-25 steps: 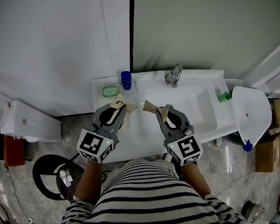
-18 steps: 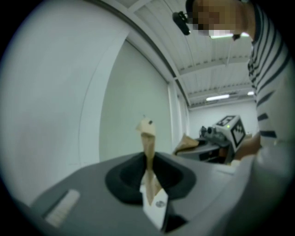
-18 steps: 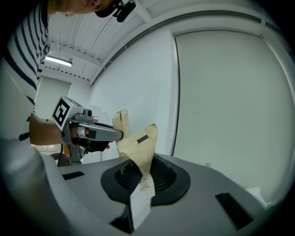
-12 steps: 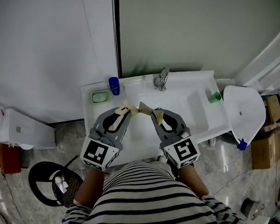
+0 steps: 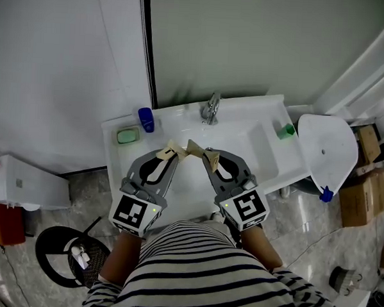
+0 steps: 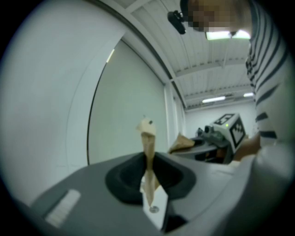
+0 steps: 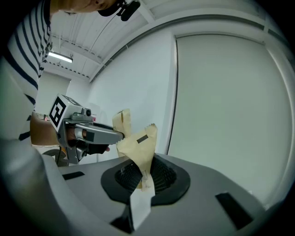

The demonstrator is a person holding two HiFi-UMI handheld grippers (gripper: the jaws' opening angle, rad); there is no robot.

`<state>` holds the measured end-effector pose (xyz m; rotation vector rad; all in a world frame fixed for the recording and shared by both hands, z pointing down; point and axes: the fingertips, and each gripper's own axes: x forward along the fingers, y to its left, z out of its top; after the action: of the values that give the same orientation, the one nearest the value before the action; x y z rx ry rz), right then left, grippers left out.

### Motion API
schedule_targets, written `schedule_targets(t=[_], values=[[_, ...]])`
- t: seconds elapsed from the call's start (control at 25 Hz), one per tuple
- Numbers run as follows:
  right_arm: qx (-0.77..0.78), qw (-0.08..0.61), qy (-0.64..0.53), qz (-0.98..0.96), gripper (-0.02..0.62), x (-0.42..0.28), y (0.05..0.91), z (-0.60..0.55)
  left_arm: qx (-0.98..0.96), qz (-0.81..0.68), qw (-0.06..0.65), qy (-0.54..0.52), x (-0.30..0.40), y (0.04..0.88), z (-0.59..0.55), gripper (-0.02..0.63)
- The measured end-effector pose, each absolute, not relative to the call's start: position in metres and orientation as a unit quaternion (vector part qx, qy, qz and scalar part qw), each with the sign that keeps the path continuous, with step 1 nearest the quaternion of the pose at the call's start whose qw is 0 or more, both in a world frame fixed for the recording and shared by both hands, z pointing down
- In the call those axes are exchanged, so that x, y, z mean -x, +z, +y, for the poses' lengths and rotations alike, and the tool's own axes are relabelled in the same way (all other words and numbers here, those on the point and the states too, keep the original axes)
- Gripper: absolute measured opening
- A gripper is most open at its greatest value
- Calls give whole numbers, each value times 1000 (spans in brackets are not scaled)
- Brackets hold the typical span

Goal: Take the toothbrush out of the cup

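Jaws together on left gripper, right gripper; blue cup on sink.

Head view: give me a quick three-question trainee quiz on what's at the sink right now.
1. True or false: the left gripper grips the blue cup.
2. In the head view, the blue cup stands: A) left of the faucet; B) right of the faucet; C) down in the basin.
3. Fill in: the soap in the dish beside the cup is ___.

Key: 1 false, its fingers are shut on nothing, apart from the cup; 2 A; 3 green.
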<state>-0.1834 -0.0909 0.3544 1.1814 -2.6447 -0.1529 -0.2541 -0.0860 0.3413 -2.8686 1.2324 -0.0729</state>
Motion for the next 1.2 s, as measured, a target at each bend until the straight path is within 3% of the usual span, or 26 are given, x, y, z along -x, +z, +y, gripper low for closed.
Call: schedule_targets(t=[1.2], values=[[-398, 135, -59, -906, 34, 187, 358, -84, 917, 398, 11, -25, 257, 340, -78, 57]])
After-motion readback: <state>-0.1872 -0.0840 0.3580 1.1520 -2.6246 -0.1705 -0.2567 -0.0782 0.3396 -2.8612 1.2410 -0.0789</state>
